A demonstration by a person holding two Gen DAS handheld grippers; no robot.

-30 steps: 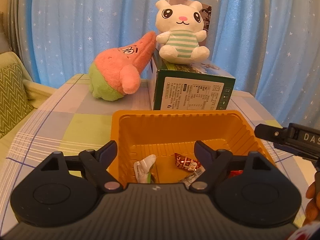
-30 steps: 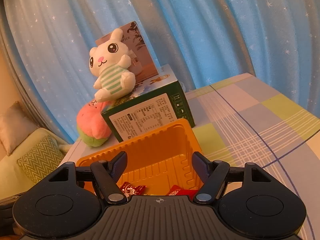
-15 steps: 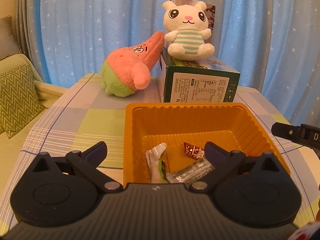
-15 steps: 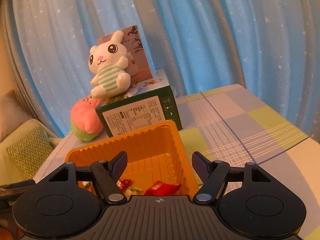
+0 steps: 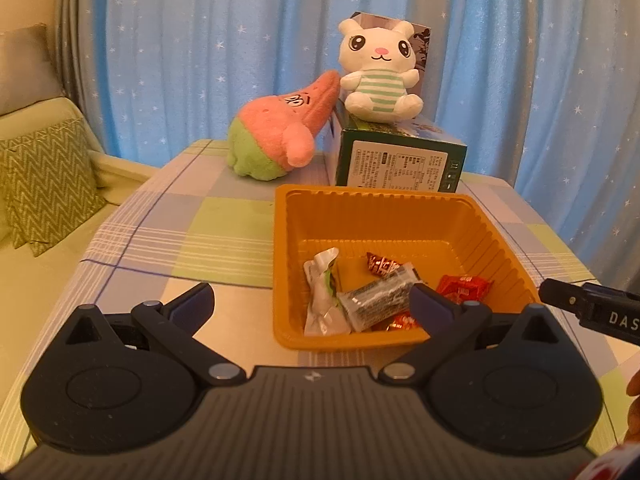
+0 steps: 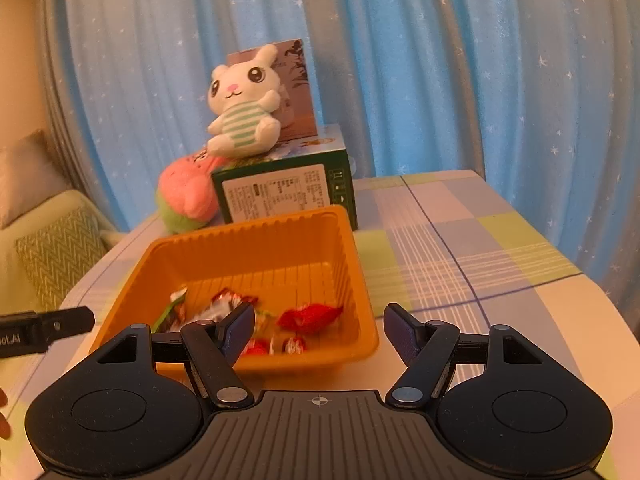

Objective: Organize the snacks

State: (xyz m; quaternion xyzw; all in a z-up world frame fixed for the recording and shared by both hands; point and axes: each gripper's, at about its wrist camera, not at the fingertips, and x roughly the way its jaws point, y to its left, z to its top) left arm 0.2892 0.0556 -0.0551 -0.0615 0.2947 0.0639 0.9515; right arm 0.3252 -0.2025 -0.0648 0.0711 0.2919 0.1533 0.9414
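clear snack packet (image 5: 378, 297) lies crosswise, flat in the orange tray (image 5: 404, 208).

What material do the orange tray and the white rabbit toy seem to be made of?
The orange tray looks like thin moulded plastic with a smooth, slightly glossy finish: its walls are ribbed and its rim is rolled. The white rabbit toy looks like soft plush fabric, probably stuffed: its surface is fuzzy and matt, and its limbs are rounded.
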